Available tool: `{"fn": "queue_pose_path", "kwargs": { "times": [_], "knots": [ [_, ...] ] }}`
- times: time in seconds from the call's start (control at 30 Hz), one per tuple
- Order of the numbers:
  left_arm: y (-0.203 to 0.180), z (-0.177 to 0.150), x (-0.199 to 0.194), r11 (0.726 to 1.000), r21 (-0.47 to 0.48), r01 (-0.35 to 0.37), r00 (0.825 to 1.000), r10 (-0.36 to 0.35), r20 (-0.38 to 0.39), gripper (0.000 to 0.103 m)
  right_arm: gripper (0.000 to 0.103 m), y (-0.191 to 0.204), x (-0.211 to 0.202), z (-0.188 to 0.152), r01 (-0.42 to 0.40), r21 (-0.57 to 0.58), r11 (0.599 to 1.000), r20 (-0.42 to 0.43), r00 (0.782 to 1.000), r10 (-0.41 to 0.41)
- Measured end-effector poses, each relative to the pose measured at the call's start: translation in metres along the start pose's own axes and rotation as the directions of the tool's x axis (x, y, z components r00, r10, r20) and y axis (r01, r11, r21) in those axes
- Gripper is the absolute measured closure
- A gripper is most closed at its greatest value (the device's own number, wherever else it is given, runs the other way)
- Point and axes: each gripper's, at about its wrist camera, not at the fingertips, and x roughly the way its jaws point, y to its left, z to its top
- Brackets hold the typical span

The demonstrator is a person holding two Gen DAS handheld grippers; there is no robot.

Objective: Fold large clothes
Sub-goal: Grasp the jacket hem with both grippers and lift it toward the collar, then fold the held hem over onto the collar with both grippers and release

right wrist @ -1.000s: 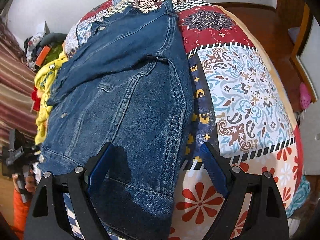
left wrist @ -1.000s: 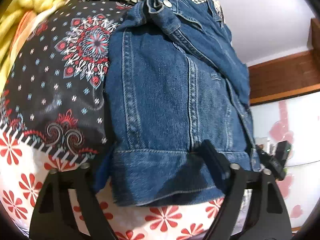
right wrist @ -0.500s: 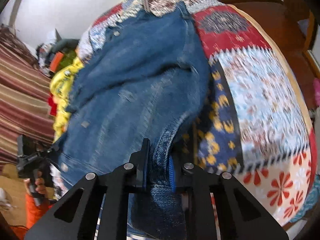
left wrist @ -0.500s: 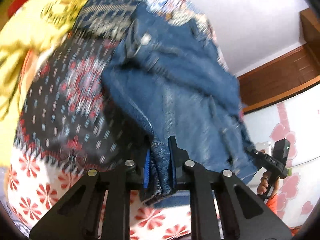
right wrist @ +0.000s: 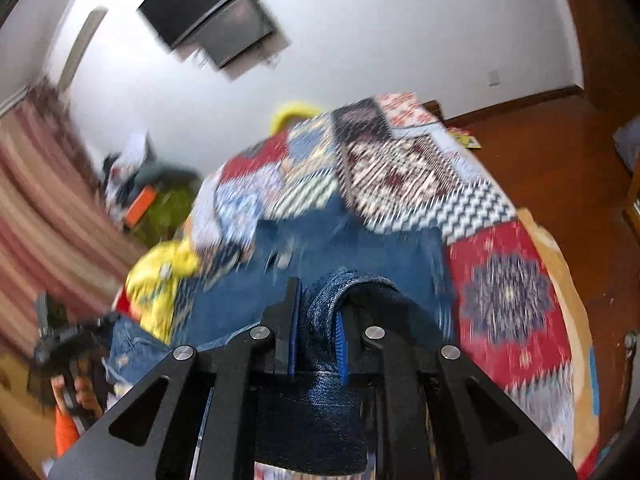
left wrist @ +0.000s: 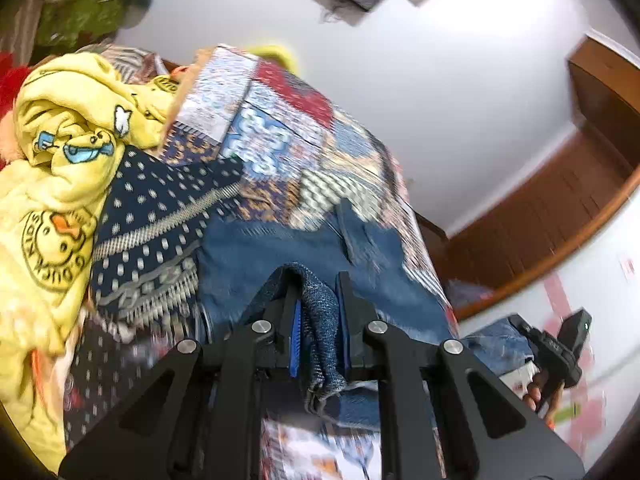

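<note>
Denim jacket (left wrist: 256, 256) lay across the bed (right wrist: 516, 292), its hem pinched by left gripper (left wrist: 318, 332) and right gripper (right wrist: 318, 332).

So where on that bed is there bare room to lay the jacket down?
Bare quilt lies right of the jacket, out to the bed's edge by the wood floor, and beyond the jacket toward the far end. The left side is crowded: a yellow garment is heaped there. Both claws, left and right, grip denim.
</note>
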Motion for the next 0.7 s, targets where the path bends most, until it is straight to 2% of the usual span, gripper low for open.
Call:
{"fn": "queue_pose_path", "kwargs": {
  "times": [0.07, 0.13, 0.23, 0.3, 0.4, 0.53, 0.57, 0.63, 0.7],
  "knots": [
    [0.014, 0.010, 0.029, 0.999, -0.026, -0.026, 0.999, 0.025, -0.023, 0.089, 0.090, -0.013, 0.026, 0.011, 0.044, 0.021, 0.999, -0.009, 0.999, -0.044],
    [0.032, 0.009, 0.064, 0.996, -0.043, -0.077, 0.994, 0.073, -0.080, 0.089, 0.090, -0.024, 0.060, 0.013, 0.093, 0.010, 0.996, -0.063, 0.994, -0.093],
    [0.057, 0.000, 0.112, 0.986, -0.035, -0.165, 0.969, 0.155, -0.193, 0.088, 0.090, -0.045, 0.112, 0.007, 0.163, -0.023, 0.986, -0.200, 0.966, -0.164],
    [0.071, -0.009, 0.130, 0.985, -0.036, -0.167, 0.959, 0.154, -0.236, 0.087, 0.090, -0.056, 0.132, -0.003, 0.192, -0.063, 0.979, -0.252, 0.946, -0.201],
    [0.075, -0.014, 0.125, 0.989, -0.023, -0.147, 0.964, 0.138, -0.229, 0.085, 0.091, -0.062, 0.129, -0.011, 0.177, -0.088, 0.980, -0.257, 0.947, -0.194],
    [0.055, -0.013, 0.110, 0.978, 0.076, -0.194, 0.948, 0.207, -0.241, 0.081, 0.084, -0.057, 0.110, -0.008, 0.167, -0.089, 0.982, -0.260, 0.948, -0.185],
    [0.044, -0.013, 0.102, 0.964, 0.132, -0.231, 0.940, 0.256, -0.226, 0.078, 0.083, -0.052, 0.102, -0.007, 0.177, -0.103, 0.979, -0.255, 0.946, -0.199],
    [0.028, -0.012, 0.091, 0.927, 0.227, -0.297, 0.925, 0.339, -0.172, 0.063, 0.064, -0.043, 0.093, -0.003, 0.242, -0.162, 0.957, -0.210, 0.939, -0.273],
    [0.011, -0.015, 0.075, 0.894, 0.311, -0.322, 0.923, 0.370, -0.108, 0.057, 0.058, -0.031, 0.077, -0.003, 0.273, -0.232, 0.934, -0.139, 0.941, -0.310]
  ]
}}
